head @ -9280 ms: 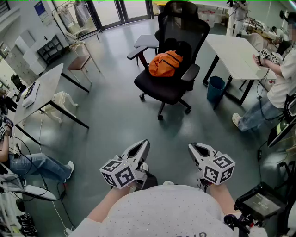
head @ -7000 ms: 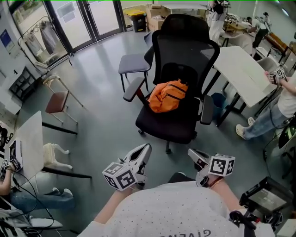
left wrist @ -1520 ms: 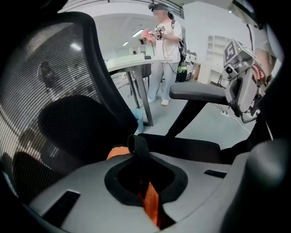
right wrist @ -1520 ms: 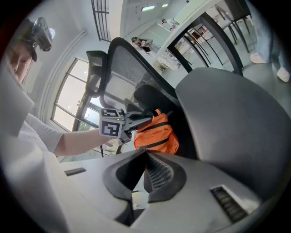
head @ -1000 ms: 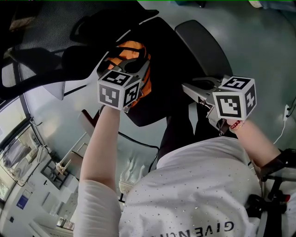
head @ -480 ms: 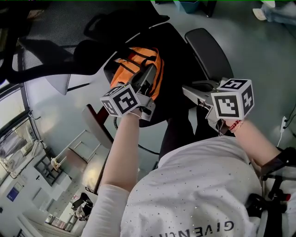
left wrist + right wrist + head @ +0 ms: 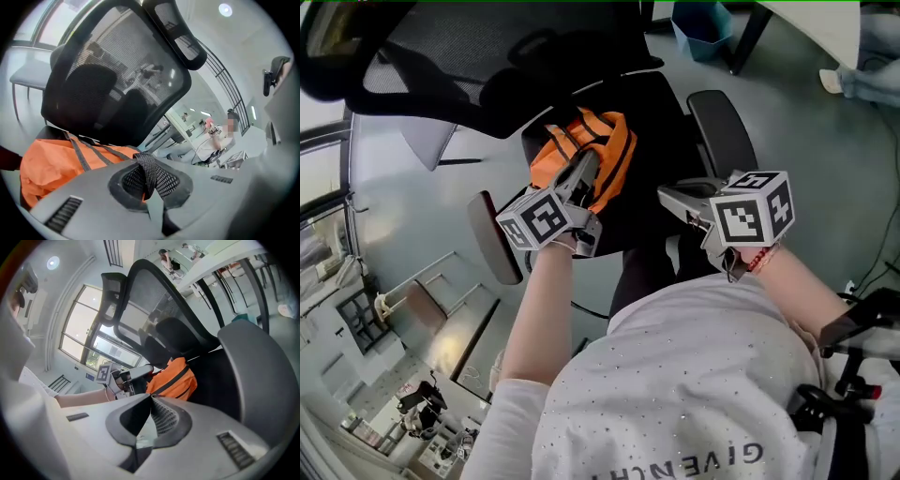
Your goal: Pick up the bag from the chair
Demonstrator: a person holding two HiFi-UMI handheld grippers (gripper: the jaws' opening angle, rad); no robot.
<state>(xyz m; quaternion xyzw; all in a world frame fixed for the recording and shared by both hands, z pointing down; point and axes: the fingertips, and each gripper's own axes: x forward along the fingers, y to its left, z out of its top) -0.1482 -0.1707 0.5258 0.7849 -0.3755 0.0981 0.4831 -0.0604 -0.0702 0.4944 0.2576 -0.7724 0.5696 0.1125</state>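
Note:
An orange bag [image 7: 602,150] with black straps lies on the seat of a black mesh office chair [image 7: 670,108]. My left gripper [image 7: 585,167] is at the bag's near side, shut on a black webbing strap [image 7: 149,169] that loops up between the jaws. In the left gripper view the bag [image 7: 51,161] sits just beyond and left of the jaws, under the chair back [image 7: 117,70]. My right gripper [image 7: 667,195] hovers right of the bag over the seat's front, jaws shut with nothing in them. The right gripper view shows the bag [image 7: 177,380] and the left gripper [image 7: 133,376] ahead.
The chair's armrests flank the seat, one at the right [image 7: 724,131] and one at the left [image 7: 492,242]. A blue bin [image 7: 703,21] stands beyond the chair by a table leg. A person's leg [image 7: 872,80] is at the far right.
My left gripper has drawn back from the top of the bag to its near edge with the strap in its jaws. The right gripper has barely moved.

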